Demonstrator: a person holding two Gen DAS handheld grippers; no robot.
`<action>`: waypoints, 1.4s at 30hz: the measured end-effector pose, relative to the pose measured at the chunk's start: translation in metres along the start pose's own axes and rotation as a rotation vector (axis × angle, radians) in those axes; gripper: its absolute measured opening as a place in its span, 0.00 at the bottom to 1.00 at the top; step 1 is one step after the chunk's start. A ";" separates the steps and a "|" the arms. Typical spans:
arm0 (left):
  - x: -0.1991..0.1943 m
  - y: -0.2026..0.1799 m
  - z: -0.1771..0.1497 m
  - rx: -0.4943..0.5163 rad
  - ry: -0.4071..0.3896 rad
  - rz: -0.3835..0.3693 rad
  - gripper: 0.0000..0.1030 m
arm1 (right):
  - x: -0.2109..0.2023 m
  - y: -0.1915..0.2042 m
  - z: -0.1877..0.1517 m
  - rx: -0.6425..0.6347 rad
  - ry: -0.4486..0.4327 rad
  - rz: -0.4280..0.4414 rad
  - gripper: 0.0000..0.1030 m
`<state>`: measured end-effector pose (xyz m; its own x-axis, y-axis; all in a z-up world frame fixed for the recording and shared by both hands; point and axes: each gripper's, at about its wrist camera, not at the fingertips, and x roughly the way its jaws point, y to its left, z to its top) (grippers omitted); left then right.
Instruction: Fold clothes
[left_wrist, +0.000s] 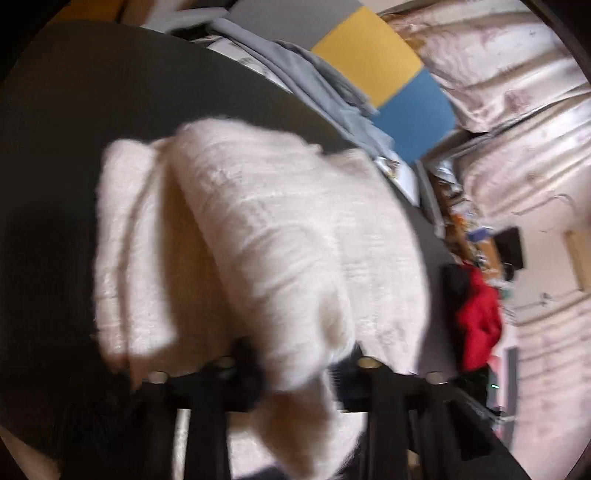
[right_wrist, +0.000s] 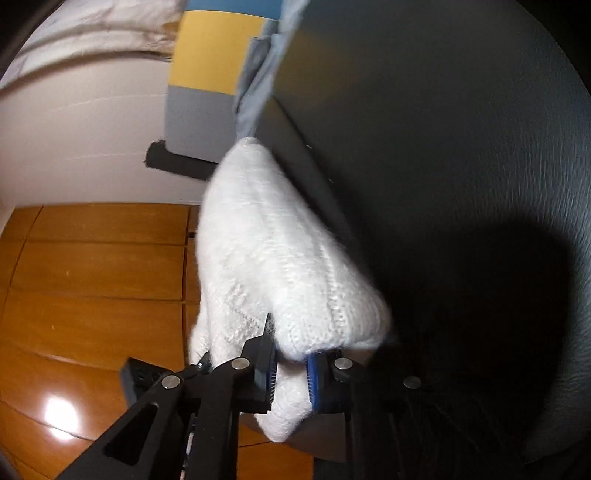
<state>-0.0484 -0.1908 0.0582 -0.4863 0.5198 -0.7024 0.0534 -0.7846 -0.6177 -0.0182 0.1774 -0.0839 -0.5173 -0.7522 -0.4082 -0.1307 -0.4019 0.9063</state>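
A white knitted garment (left_wrist: 258, 236) lies bunched on the dark table (left_wrist: 92, 110) and fills the middle of the left wrist view, which is blurred. My left gripper (left_wrist: 295, 373) is shut on its near edge, cloth spilling between the fingers. In the right wrist view the same white garment (right_wrist: 273, 266) hangs in folds at the table's edge (right_wrist: 443, 147). My right gripper (right_wrist: 290, 373) is shut on its lower end, the knit pinched between the blue-padded fingers (right_wrist: 317, 384).
Grey-blue clothes (left_wrist: 314, 85) lie at the table's far edge, also in the right wrist view (right_wrist: 258, 74). A red and black garment (left_wrist: 476, 314) sits off the table's right side. Wooden floor (right_wrist: 92, 277) lies below the table edge. Yellow, blue and grey panels (left_wrist: 369, 51) stand behind.
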 end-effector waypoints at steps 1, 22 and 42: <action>-0.012 -0.003 -0.005 0.031 -0.019 -0.005 0.20 | -0.002 0.009 0.003 -0.058 -0.009 0.000 0.11; -0.076 0.056 -0.043 0.047 -0.159 0.007 0.37 | -0.057 0.113 -0.069 -0.962 0.172 -0.197 0.29; -0.089 0.117 -0.017 -0.142 -0.228 0.220 0.56 | 0.126 0.161 -0.073 -1.119 0.218 -0.341 0.28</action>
<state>0.0157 -0.3235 0.0425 -0.6312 0.2418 -0.7370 0.2921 -0.8061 -0.5146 -0.0421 -0.0201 0.0028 -0.4300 -0.5479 -0.7176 0.6332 -0.7496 0.1929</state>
